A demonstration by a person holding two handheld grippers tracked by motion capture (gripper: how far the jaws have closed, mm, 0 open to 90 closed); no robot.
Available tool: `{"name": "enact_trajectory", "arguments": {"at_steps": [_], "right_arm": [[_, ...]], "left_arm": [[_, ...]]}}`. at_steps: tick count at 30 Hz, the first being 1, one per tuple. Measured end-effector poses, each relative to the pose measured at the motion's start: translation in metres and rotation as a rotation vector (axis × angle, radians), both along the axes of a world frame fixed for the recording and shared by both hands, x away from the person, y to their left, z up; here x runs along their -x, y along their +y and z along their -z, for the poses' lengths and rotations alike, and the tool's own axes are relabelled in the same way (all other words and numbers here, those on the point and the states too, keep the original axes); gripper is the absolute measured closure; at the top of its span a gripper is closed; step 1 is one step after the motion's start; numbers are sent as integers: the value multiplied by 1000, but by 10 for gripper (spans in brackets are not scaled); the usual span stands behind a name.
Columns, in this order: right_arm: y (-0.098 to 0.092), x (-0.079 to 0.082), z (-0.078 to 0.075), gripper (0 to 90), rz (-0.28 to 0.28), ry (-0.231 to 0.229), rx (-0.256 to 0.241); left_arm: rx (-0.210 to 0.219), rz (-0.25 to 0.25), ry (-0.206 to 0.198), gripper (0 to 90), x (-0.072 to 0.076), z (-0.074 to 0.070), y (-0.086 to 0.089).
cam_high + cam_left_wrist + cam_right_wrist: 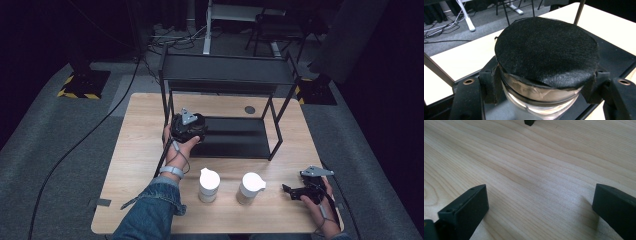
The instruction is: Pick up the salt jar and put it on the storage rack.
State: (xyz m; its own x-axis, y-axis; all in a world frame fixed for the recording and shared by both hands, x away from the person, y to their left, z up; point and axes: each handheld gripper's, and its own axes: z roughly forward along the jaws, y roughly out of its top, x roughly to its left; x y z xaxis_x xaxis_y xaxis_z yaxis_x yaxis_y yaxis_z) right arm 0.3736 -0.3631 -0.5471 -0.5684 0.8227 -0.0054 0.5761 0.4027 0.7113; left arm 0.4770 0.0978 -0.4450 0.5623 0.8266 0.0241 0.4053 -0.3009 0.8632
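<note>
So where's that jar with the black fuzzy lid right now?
The jar is clamped in the left tongs, held at the front-left corner of the black rack, just over its lower shelf in the high view.

A rolled denim sleeve (152, 207) and a pale grey wristband (172, 171) dress the person's left arm. Both black grippers, left gripper (187, 128) and right gripper (294, 192), carry grey three-cornered plates and thin trailing cables. Brass-ringed screw holes mark the left's blocky jaws.

No readable text, label, brand, number or sign appears anywhere: none on the black-topped jar (544, 65) clamped between the left gripper's (541, 82) jaws, none on the bare wooden table (529, 170) beneath the right gripper's (539, 205) jaws.
</note>
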Motion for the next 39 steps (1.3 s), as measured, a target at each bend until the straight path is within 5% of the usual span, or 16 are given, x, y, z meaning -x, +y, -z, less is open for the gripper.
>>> {"name": "enact_trajectory", "arguments": {"at_steps": [39], "right_arm": [[0,0,0,3,-2,0,0]], "left_arm": [[-22,-7,83,313,-31,42,-8]]}}
